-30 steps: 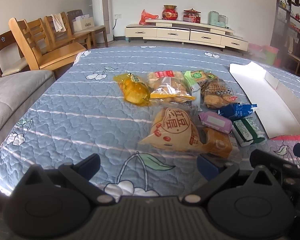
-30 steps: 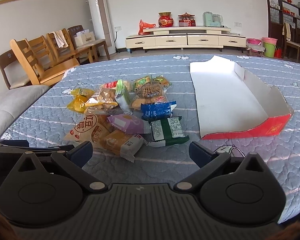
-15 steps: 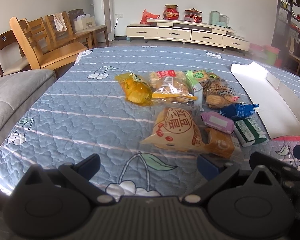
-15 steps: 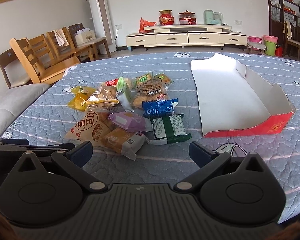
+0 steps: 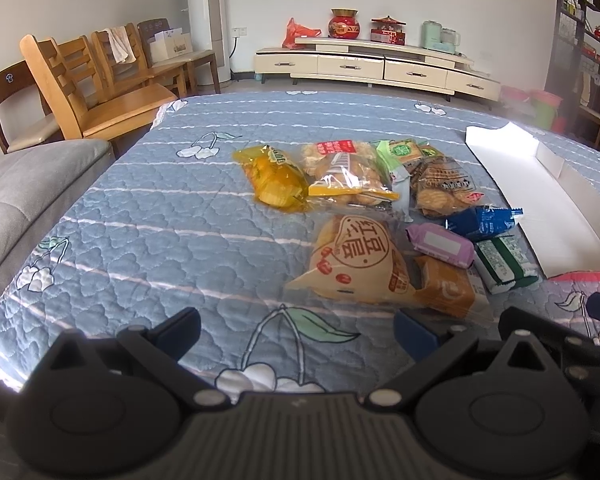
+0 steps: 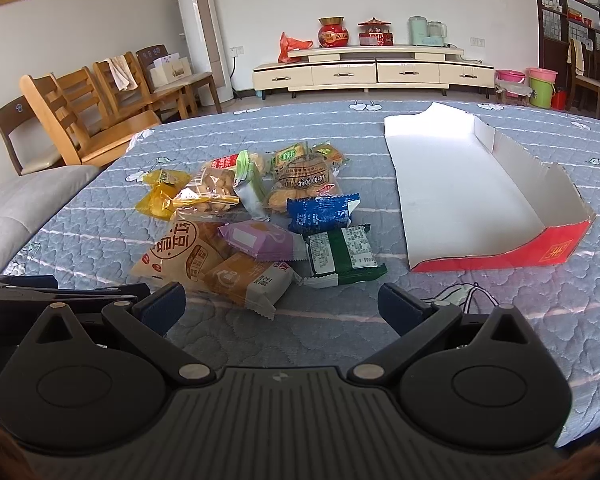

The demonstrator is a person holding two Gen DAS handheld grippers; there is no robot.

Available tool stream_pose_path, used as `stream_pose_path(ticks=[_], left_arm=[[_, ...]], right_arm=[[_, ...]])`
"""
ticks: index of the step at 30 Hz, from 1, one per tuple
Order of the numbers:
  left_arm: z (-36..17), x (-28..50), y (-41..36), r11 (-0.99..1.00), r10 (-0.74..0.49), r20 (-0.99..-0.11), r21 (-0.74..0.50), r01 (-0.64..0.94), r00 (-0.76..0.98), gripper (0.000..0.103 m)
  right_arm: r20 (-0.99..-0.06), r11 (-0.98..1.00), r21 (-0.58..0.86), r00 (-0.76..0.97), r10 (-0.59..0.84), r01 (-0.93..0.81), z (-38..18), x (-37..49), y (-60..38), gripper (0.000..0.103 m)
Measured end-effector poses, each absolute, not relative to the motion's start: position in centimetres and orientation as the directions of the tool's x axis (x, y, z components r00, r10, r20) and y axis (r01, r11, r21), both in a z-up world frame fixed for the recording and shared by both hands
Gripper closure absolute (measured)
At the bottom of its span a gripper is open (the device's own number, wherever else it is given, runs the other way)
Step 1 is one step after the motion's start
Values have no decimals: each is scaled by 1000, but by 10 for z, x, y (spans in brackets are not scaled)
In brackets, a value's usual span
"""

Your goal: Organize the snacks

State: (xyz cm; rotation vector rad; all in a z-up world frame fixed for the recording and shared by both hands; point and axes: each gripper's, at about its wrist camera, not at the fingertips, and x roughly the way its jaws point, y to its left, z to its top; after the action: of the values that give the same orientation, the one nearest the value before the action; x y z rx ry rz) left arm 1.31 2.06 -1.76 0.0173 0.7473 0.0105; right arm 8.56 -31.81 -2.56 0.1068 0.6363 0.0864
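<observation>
Right now I hold both grippers — left gripper (image 5: 296,330) and right gripper (image 6: 282,304) — wide apart and empty above the quilt (image 5: 160,220), facing the snack pile (image 6: 260,220) beside the empty cardboard tray (image 6: 480,200), ready to pick.

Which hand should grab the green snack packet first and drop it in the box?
Probably the right. The right tongs are open, just short of the green packet, and the empty box lies on that side. The left tongs, also open, face the tan bag.
</observation>
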Motion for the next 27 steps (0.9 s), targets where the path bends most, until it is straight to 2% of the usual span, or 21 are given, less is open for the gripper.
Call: stream_pose_path(ticks=[11, 24, 26, 27], left_arm=[[-19, 25, 20, 1000, 16, -675, 19, -4, 738, 1], [-37, 94, -1, 997, -39, -706, 17, 71, 707, 2], [-48, 104, -2, 996, -61, -734, 2, 91, 676, 8], [-52, 105, 2, 994, -99, -738, -39, 104, 668, 15]], right_arm=[[-595, 992, 118, 796, 113, -53, -27, 89, -315, 0], [-609, 994, 107, 789, 84, -23, -29, 94, -317, 0], [-611, 995, 97, 788, 77, -22, -30, 95, -316, 0], [-614, 995, 95, 786, 78, -24, -30, 95, -315, 0]])
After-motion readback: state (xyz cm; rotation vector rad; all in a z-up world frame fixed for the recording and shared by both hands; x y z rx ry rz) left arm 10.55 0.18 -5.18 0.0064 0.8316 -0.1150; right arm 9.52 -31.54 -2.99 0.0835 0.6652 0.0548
